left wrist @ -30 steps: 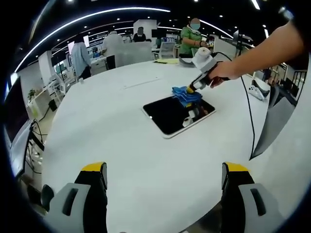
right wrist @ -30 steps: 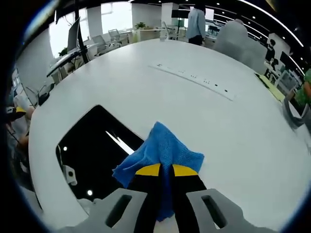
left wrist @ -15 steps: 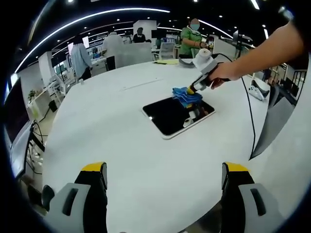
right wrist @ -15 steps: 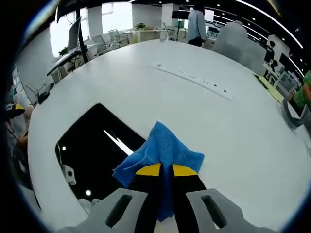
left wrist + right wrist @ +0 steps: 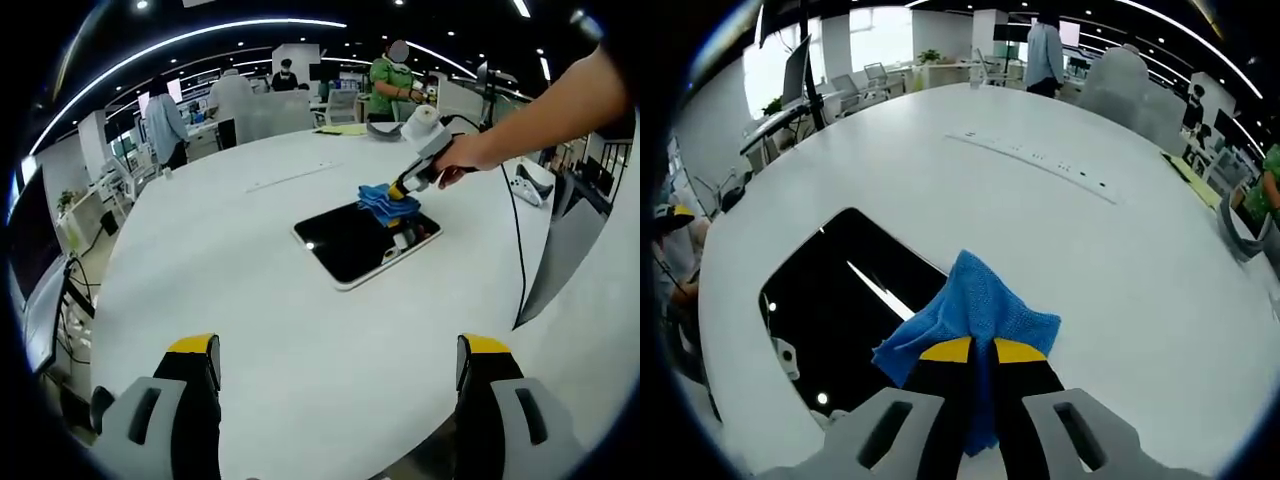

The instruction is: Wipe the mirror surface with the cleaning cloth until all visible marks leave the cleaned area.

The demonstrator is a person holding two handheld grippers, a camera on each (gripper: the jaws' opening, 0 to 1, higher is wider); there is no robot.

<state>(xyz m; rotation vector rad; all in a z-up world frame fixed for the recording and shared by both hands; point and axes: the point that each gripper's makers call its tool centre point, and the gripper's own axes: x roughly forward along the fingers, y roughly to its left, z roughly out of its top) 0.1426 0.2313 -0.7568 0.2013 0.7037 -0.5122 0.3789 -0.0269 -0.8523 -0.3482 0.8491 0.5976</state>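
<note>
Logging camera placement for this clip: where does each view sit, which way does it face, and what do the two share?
Left gripper view: rides the left tongs, held open low over the white table, facing the mirror; the person's arm reaches in holding the right tongs.
Right gripper view: rides the right tongs, shut on the blue cloth, looking down at the mirror's edge.
Shared: mirror, cloth, table.

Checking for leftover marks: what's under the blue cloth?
The cloth, clamped in the right tongs, lies over one edge of the dark mirror and the white table. Any marks beneath it are hidden.
</note>
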